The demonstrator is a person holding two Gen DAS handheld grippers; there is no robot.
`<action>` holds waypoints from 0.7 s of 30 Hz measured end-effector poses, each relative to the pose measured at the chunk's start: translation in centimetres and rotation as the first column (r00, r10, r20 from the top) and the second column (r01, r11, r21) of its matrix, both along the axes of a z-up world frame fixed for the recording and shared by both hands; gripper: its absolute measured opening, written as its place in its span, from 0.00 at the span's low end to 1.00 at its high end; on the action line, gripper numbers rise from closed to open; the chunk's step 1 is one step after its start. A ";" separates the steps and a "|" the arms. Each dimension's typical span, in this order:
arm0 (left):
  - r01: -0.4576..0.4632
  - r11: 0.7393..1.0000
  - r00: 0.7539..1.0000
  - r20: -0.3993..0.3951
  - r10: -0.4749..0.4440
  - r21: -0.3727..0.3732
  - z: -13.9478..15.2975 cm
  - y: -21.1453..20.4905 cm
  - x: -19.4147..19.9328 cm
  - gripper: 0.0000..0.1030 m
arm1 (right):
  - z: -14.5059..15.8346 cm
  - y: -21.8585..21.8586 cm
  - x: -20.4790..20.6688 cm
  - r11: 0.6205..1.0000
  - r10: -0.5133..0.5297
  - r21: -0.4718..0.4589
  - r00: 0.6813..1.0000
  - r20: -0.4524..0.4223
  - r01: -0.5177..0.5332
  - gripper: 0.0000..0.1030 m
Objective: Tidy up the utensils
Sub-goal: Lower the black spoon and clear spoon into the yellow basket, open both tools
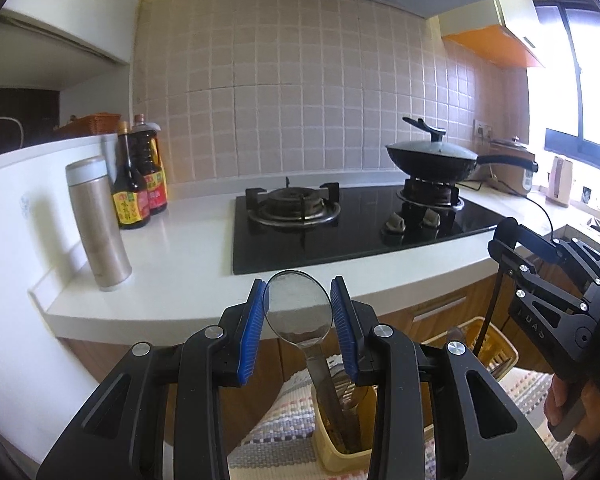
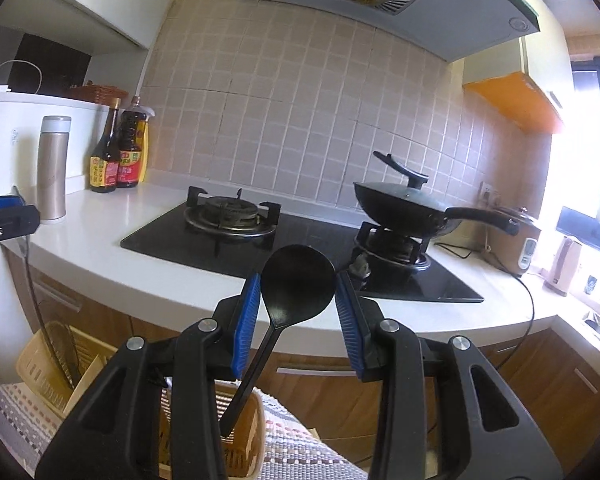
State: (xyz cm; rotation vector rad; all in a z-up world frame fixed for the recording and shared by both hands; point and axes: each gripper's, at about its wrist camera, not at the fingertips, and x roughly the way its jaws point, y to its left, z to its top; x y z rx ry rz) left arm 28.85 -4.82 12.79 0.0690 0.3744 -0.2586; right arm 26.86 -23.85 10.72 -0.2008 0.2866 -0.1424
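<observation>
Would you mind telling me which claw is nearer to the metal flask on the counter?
Left. The left claw, around a silver spoon, sits just right of the flask; the right claw, around a black ladle, is farther right, before the stove.

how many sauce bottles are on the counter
2: a slim dark sauce bottle and a bigger one, side by side against the wall, right of the steel flask. Others may be hidden.

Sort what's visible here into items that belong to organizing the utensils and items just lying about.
Job:
- metal spoon between left hand-held gripper pads
- black ladle between right hand-held gripper pads
- yellow holder
- slotted baskets

Lying about:
- thermos
- sauce bottles
- lidded wok
- rice cooker
- kettle
</observation>
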 end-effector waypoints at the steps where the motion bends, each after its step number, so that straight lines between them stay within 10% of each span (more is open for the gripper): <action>1: 0.002 1.000 1.000 -0.002 -0.002 0.000 -0.2 -0.1 0.1 0.31 | -0.1 0.1 -0.1 1.000 0.006 0.005 1.000 -0.006 -0.006 0.34; 21: 0.065 0.998 0.997 -0.045 -0.066 -0.020 -0.2 0.7 -1.4 0.45 | 0.5 -0.2 -2.9 0.987 0.109 0.131 0.986 -0.122 -0.093 0.46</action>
